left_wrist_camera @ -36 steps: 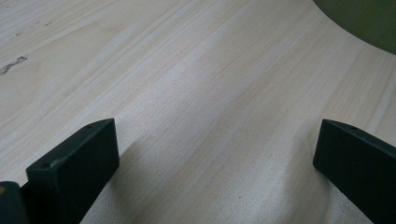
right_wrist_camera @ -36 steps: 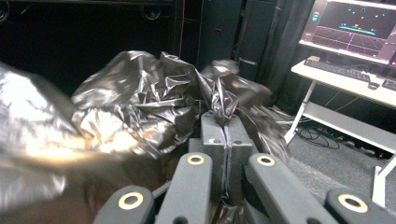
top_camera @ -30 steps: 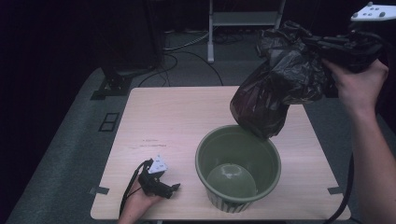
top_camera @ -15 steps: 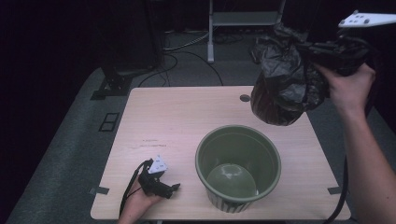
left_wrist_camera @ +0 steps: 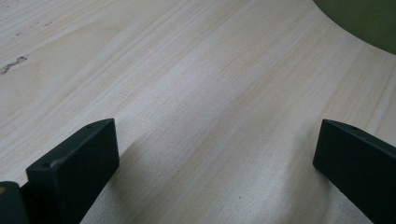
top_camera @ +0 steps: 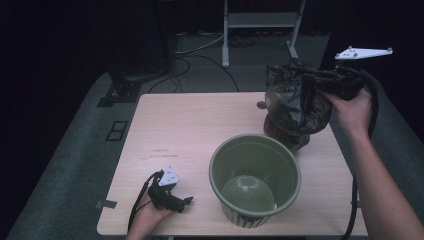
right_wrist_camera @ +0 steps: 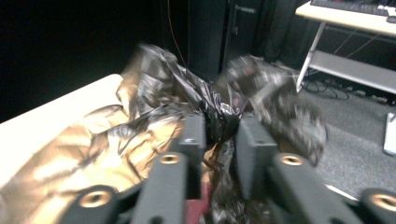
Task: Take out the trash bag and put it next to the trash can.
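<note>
My right tool (top_camera: 311,86) pinches the gathered neck of a crumpled, glossy black plastic bag (top_camera: 292,107); in the right gripper view the film (right_wrist_camera: 219,116) bunches between my two black jaws, which have just been opening a little yet still have the plastic wedged between them. The bag is wrinkled all over, catching brownish glints, and its bulging bottom rests on the far right part of the pale, fine-grained wooden worktop (top_camera: 190,130), just behind and touching the rim of a round, olive-green plastic bin (top_camera: 255,180) with ribbed lower walls. The bin stands upright near the worktop's near edge, and its smooth inside shows a bare, shiny floor.

My left tool (top_camera: 172,200) lies low on the near left part of the worktop, its jaws spread wide with bare wood between them; in the left gripper view a curve of the green bin (left_wrist_camera: 359,21) sits at the far corner. The whole left and middle of the worktop is open, while the bag sits close to the right edge.
</note>
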The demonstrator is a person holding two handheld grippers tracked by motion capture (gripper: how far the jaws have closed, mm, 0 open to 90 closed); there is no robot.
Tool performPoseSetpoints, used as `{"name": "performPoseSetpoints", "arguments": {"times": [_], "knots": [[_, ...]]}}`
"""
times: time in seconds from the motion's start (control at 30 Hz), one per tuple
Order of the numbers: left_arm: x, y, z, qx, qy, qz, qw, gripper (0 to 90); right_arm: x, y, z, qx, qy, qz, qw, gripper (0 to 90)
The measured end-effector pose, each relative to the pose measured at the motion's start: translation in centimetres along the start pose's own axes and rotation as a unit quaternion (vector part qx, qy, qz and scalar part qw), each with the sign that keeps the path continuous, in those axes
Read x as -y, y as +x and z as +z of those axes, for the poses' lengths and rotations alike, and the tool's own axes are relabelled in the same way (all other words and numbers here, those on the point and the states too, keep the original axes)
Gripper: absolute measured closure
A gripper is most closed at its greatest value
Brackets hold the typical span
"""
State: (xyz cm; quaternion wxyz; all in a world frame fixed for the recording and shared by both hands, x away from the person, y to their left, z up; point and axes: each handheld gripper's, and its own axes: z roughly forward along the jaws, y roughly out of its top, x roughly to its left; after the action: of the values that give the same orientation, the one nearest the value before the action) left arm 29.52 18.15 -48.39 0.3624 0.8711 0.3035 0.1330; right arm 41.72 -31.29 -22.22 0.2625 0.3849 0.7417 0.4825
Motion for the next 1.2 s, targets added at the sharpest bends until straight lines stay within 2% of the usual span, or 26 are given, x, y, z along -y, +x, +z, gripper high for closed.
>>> {"name": "performPoseSetpoints", "arguments": {"times": [0.2,0.37,0.47,0.83,1.2], "knots": [[0.0,0.0,0.0,0.0,-0.001,0.0,1.0,0.0,0.4,0.4,-0.7,0.025,0.0,-0.005,0.9997,36.4],[0.0,0.0,0.0,-0.001,-0.001,0.001,1.0,0.0,1.6,0.9,-1.8,0.039,-0.005,0.0,0.9992,11.4],[0.0,0.0,0.0,-0.001,-0.001,0.001,1.0,0.0,2.8,1.1,-2.3,0.05,-0.002,0.006,0.9988,10.1],[0.0,0.0,0.0,0.0,-0.001,0.001,1.0,0.0,8.4,2.6,-4.7,0.042,0.005,0.005,0.9991,10.1],[0.0,0.0,0.0,-0.001,-0.002,0.001,1.0,0.0,14.7,4.9,-6.6,0.033,0.025,0.005,0.9991,10.1]]}}
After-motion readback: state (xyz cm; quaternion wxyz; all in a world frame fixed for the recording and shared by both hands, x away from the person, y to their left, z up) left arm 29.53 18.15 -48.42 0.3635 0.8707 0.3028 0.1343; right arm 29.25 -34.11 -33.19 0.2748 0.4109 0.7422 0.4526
